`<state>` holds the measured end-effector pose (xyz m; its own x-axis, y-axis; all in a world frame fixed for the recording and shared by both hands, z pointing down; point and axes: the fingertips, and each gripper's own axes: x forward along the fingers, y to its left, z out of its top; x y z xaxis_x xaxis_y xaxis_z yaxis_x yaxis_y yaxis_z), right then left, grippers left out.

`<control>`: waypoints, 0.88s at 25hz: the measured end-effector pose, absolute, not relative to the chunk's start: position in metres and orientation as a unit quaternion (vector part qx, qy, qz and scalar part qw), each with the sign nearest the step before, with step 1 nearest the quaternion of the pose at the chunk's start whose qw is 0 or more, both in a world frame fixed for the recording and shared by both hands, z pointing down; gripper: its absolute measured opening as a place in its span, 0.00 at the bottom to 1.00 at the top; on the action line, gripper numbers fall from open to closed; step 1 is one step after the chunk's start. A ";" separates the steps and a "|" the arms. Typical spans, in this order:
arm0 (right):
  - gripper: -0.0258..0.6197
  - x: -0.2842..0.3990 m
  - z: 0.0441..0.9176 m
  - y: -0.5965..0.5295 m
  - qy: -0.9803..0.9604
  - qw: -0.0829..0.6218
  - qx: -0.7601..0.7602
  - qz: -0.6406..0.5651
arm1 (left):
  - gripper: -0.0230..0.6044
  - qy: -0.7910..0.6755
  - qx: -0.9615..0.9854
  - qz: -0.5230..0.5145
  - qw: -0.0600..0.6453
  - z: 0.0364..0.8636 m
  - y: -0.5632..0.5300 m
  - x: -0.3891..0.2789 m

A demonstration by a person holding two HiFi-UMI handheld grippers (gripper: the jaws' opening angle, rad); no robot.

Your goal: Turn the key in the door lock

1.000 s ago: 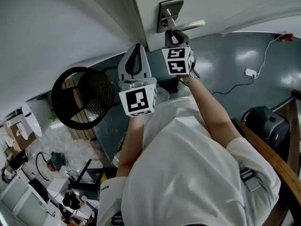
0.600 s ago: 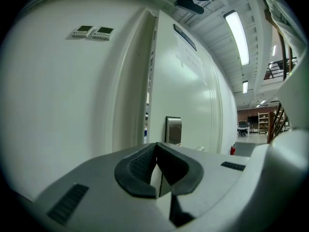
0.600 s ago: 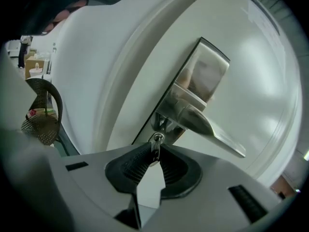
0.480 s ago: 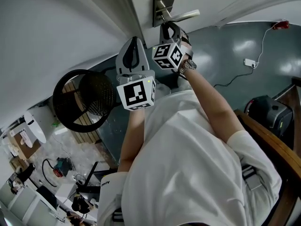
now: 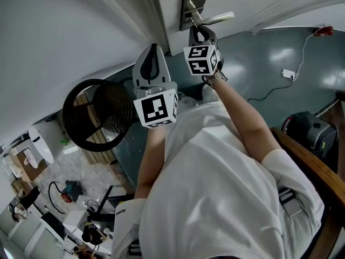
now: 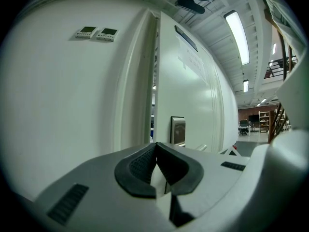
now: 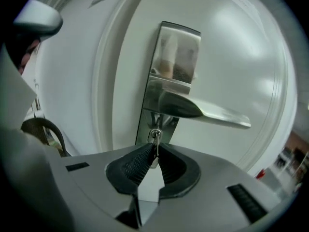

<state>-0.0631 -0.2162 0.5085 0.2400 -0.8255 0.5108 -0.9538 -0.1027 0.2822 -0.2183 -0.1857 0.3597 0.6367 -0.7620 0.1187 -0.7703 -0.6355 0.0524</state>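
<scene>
The key (image 7: pixel 155 136) was seen stuck in the lock, just under the silver handle (image 7: pixel 207 111), at the bottom of the shiny metal plate (image 7: pixel 174 47) on the white door (image 7: pixel 241 47). The key was pinched between the black pads of the right gripper (image 7: pixel 153 152), and the jaws had just been squeezed a little tighter on it. In the head view, this gripper was held up against the plate, right below the handle, with the arm stretched out from a white shirt (image 5: pixel 226 188). The left gripper (image 6: pixel 156 148) was kept closed, with its two pads pressed together and nothing held between them. It was pointed at the wall next to the door edge, and nothing was touched by it. In the head view it was held to the left of the right gripper and apart from the plate. A black mesh bin (image 5: pixel 97 112) was seen on the floor by the wall, well to the left of the door
</scene>
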 end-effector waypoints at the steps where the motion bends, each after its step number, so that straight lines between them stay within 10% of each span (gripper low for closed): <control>1: 0.10 -0.064 0.508 -0.216 -0.596 0.311 0.735 0.089 | 0.05 -0.424 0.903 0.043 0.050 0.360 -0.187 -0.220; 9: 0.08 -0.068 0.508 -0.217 -0.525 0.453 0.715 -0.081 | 0.05 -0.419 0.905 0.040 0.057 0.363 -0.201 -0.229; 22: 0.08 -0.066 0.509 -0.208 -0.590 0.313 0.743 0.042 | 0.05 -0.423 0.903 0.051 0.053 0.369 -0.206 -0.220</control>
